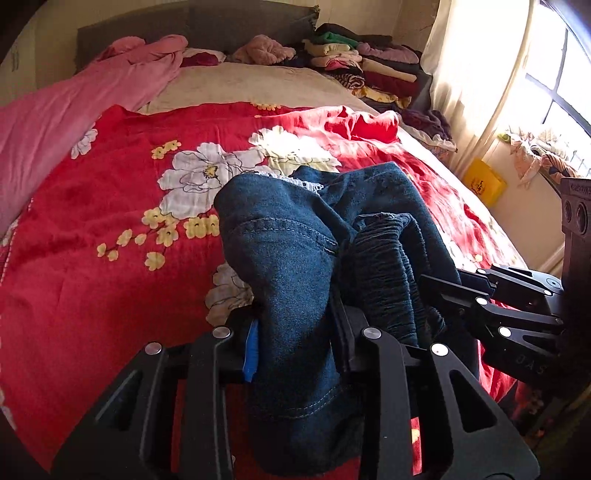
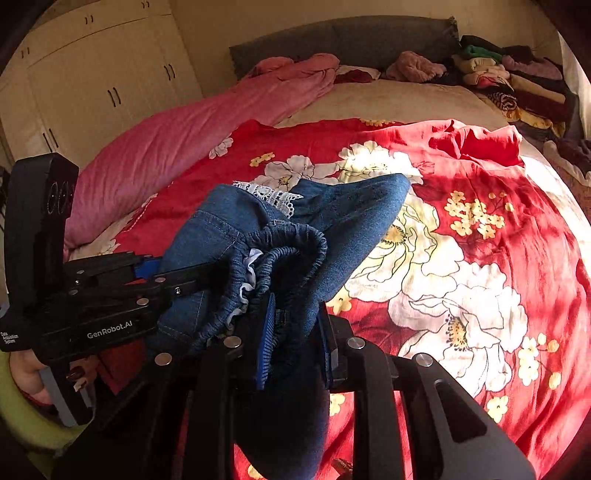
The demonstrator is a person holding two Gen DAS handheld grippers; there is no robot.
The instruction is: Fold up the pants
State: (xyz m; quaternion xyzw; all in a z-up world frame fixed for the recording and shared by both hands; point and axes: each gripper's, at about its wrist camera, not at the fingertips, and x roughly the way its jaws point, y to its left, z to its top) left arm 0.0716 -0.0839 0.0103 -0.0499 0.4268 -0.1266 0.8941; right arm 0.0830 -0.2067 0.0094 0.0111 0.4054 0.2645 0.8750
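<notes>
Pants over the bed

Pants (image 1: 291, 236) hang between both grippers above the bedspread (image 1: 110, 229); folded clothes (image 1: 369, 66) lie behind, right.

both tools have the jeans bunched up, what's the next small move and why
Probably draw the left tool and right tool apart: both are clamped close together on the crumpled blue denim pants, so the elastic waistband needs stretching flat over the red floral bedspread first.

A bed (image 1: 258, 79) fills most of both views, its grey headboard (image 1: 192, 26) at the top. A red flowered sheet (image 1: 110, 206) covers the near part. A pink blanket (image 1: 55, 118) lies along the left edge, and stacked folded clothes (image 1: 369, 62) sit at the upper right.
</notes>
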